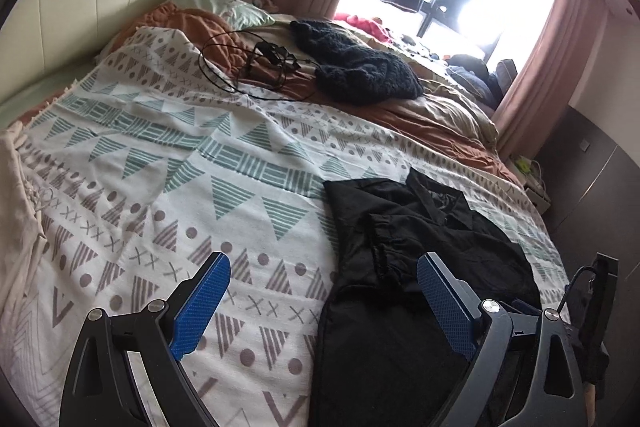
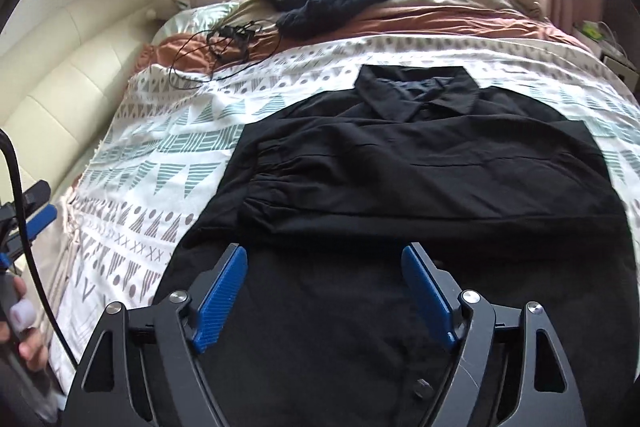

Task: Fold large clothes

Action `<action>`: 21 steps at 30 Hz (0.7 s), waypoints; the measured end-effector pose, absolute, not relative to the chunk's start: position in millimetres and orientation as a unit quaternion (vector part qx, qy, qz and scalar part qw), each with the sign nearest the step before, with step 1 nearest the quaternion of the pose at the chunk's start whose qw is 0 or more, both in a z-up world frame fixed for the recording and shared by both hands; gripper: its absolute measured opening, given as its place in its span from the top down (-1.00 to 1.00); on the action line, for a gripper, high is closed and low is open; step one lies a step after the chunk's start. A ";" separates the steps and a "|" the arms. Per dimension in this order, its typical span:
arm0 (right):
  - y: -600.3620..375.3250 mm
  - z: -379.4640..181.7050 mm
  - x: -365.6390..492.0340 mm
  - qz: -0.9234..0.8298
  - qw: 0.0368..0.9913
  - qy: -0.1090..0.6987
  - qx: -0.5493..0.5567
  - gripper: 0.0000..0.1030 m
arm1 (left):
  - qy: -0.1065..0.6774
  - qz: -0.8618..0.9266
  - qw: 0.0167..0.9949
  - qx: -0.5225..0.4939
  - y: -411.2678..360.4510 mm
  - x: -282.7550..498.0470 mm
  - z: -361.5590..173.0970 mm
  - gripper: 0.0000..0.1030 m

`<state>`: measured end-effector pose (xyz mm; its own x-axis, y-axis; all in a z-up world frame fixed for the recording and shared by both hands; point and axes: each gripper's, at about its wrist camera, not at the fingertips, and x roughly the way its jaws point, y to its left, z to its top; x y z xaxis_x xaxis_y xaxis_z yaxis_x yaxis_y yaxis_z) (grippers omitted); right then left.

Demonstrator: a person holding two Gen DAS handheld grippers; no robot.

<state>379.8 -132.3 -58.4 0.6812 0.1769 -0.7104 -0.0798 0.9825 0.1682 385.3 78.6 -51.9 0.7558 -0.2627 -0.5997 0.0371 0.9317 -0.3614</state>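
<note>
Where curtains [image 1: 536, 39] hang — patterned bedspread [image 1: 168, 163].

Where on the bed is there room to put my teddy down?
The patterned white blanket lies bare between the black collared shirt and the cream padded headboard. Farther up it is crowded: tangled black cable, dark knitted sweater, rumpled orange sheet. Both grippers hover open.
</note>
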 end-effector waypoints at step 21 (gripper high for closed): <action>-247.1 -7.6 240.2 0.035 0.932 0.342 0.117 -1.00 | 0.283 -0.063 0.940 -0.179 63.1 242.4 2.2 -0.99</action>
<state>240.2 -247.1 -7.6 0.7643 0.1443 -0.6285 0.0151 0.9704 0.2412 242.4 63.1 2.2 0.8324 -0.2190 -0.5091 0.0170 0.9283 -0.3715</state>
